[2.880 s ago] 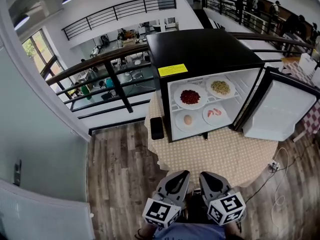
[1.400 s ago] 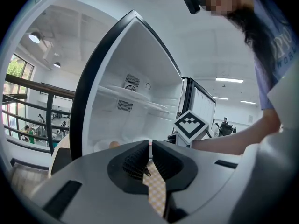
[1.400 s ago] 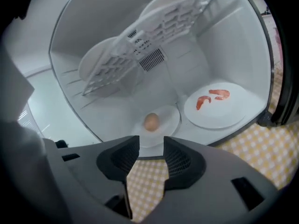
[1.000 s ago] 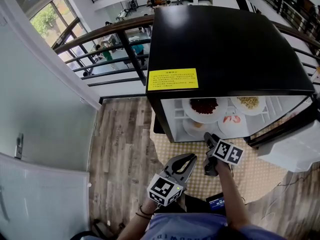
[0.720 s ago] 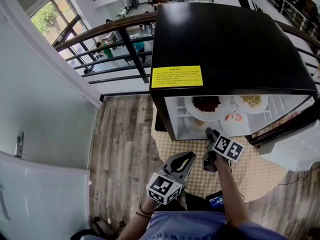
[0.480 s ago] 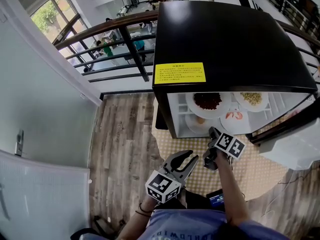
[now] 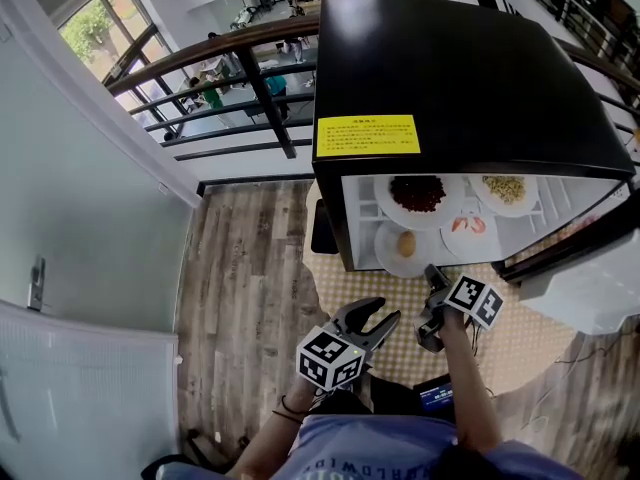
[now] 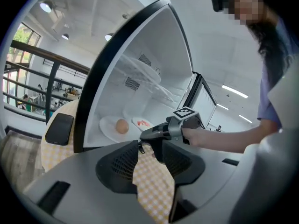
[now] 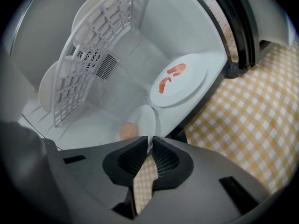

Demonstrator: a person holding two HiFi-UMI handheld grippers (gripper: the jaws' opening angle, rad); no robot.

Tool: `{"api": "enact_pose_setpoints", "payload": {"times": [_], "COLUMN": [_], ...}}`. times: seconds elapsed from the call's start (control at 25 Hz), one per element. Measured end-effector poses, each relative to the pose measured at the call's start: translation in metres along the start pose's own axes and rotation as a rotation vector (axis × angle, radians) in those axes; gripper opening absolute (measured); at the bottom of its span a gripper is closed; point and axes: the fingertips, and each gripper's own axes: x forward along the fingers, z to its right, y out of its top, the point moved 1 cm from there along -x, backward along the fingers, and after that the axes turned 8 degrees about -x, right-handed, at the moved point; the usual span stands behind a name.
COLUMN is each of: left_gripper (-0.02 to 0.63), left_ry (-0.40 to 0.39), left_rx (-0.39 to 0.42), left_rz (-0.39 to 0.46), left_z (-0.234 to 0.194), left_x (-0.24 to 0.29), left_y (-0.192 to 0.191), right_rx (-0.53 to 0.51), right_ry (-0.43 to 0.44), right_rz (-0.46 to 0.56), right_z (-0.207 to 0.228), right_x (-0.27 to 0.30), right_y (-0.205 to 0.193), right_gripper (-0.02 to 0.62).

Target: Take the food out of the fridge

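In the head view, the fridge (image 7: 470, 78) stands open on the counter (image 7: 395, 296), so the food is easy to reach. The egg plate (image 7: 388, 250) is still inside, low down, at about 11 o'clock from the right tongs (image 7: 430, 276). The left tongs (image 7: 372, 315) hang at 8 o'clock from them, out of the way.

In the left gripper view, the left tongs have just been opening and hold nothing.

In the right gripper view, the right tongs have just been closing. They seem to pinch the egg plate's rim, so it can slide out flat and the egg (image 9: 127, 131) will not roll.
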Motion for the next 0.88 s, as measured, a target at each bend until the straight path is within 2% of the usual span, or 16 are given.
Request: {"api": "enact_pose_setpoints", "payload": {"times": [0.16,0.28,0.36,0.44,0.56,0.68,0.88], "left_gripper": [0.18,0.224,0.227,0.233,0.253,0.258,0.256], "left_ry": [0.034,0.092,0.107,0.085,0.044,0.051,0.084], "left_rx": [-0.024,-0.067,-0.107,-0.176,-0.315,-0.447,-0.531], "left_rz": [-0.042,-0.085,-0.108,-0.111,-0.072,-0.022,0.0], "left_z": [-0.021,-0.042,-0.05,-0.052,-0.052,-0.06,-0.074], "left_x": [0.019,0.035,0.044,0.052,0.06,0.066,0.076], "left_y": [-0.009,-0.019,-0.026,-0.029,-0.026,-0.022,-0.023], "right_rx": [0.02,0.035,0.041,0.05,0.05,0.048,0.057], "right_ry": [0.011,0.019,0.02,0.022,0.021,0.021,0.036], "right_rz": [-0.008,-0.011,-0.015,-0.022,-0.035,-0.046,-0.054], "right_z": [0.004,0.005,0.007,0.009,0.01,0.011,0.012], "right_x": [-0.009,-0.014,-0.017,-0.018,-0.02,-0.021,-0.024], "right_y": [-0.004,-0.006,-0.008,-0.011,-0.015,-0.019,-0.022], "right_gripper": [0.041,0.038,0.038,0.038,0.037,0.035,0.034]}}
